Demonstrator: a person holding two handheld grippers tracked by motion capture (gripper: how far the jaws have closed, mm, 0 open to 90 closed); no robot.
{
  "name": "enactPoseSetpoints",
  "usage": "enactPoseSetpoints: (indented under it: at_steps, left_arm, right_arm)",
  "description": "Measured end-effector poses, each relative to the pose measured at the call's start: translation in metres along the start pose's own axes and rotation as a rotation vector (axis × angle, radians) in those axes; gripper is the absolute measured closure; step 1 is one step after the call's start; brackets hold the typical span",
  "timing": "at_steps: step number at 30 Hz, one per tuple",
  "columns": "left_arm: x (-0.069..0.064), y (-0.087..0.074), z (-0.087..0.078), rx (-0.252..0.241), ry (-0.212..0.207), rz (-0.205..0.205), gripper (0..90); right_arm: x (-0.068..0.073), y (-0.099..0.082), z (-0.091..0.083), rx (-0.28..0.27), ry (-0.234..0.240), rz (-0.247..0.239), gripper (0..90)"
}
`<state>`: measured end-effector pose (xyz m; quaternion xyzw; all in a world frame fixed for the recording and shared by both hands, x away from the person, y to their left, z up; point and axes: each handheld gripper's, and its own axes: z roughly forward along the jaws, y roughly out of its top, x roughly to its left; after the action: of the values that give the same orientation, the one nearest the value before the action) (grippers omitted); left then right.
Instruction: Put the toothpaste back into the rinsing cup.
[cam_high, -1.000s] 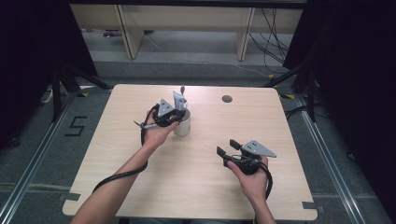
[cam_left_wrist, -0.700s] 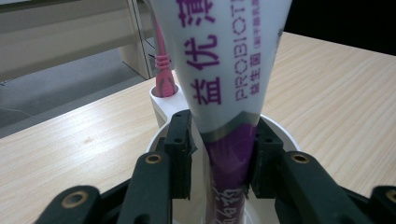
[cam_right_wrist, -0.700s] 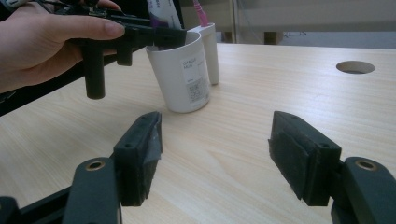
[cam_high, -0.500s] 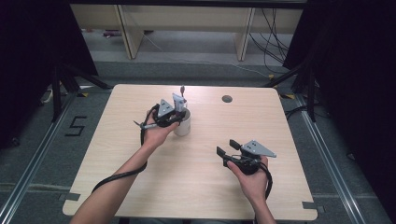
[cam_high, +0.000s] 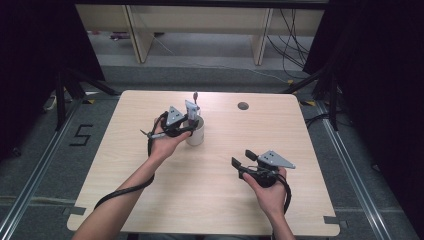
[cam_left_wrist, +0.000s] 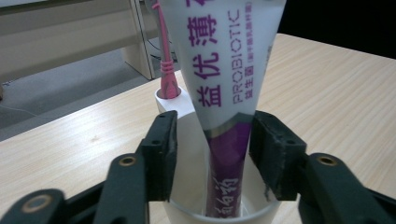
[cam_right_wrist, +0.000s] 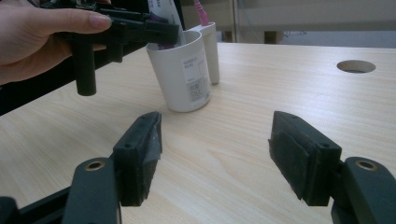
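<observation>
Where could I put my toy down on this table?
The pale wooden table is bare along its left edge and between the white plastic cup and the round hole. It is crowded near the cup, where the left gripper hangs, and around the right gripper.

Soft overhead light falls evenly on the pale bench (cam_high: 210, 200), while the surroundings sink into darkness. The close views blur slightly at their lower edges.
</observation>
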<state>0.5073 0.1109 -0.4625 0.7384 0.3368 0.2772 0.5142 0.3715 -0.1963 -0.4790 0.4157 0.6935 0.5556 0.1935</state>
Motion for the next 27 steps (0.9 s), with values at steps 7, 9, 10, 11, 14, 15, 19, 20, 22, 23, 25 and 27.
enactPoseSetpoints:
  at_steps: [7,9,10,11,14,15,19,20,22,23,25,27]
  left_arm:
    - [-0.001,0.002,-0.008,0.015,-0.002,0.008,42.0]
    - [0.0,0.001,-0.011,0.023,-0.007,0.008,41.6]
    - [0.0,0.001,-0.012,0.024,-0.006,0.009,41.2]
    - [0.001,0.001,-0.013,0.023,-0.006,0.009,40.8]
    - [0.002,0.0,-0.018,0.029,-0.005,0.01,39.8]
    - [0.002,0.0,-0.02,0.03,-0.006,0.007,39.6]
    - [0.003,-0.003,-0.028,0.041,-0.008,0.011,38.4]
    - [0.003,-0.004,-0.031,0.04,-0.007,0.009,38.3]
    - [0.003,-0.006,-0.034,0.038,-0.005,0.008,38.1]
    - [0.003,-0.006,-0.036,0.038,-0.009,0.01,38.0]
    - [0.003,-0.009,-0.04,0.042,-0.009,0.01,37.6]
    - [0.003,-0.011,-0.044,0.044,-0.005,0.012,37.5]
  right_arm:
    - [0.0,0.0,0.0,-0.008,-0.006,0.004,34.9]
    - [-0.001,0.0,0.0,-0.013,-0.022,-0.02,34.7]
    - [-0.001,0.0,0.0,-0.012,-0.023,-0.019,34.7]
    - [-0.001,0.0,0.0,-0.011,-0.009,-0.003,34.7]
    - [0.0,0.0,0.001,-0.006,0.004,0.011,34.6]
    - [0.0,-0.001,0.0,-0.005,0.0,0.011,34.6]
    - [-0.001,0.0,0.0,-0.007,-0.007,-0.01,34.6]
    - [0.0,-0.001,0.0,-0.003,0.0,0.009,34.6]
    - [0.001,-0.001,0.0,0.0,-0.004,0.025,34.5]
    - [0.0,-0.001,0.0,0.004,-0.001,0.02,34.5]
    - [0.0,-0.001,0.0,0.003,-0.008,0.011,34.5]
    - [0.0,0.0,0.0,0.003,-0.013,-0.005,34.5]
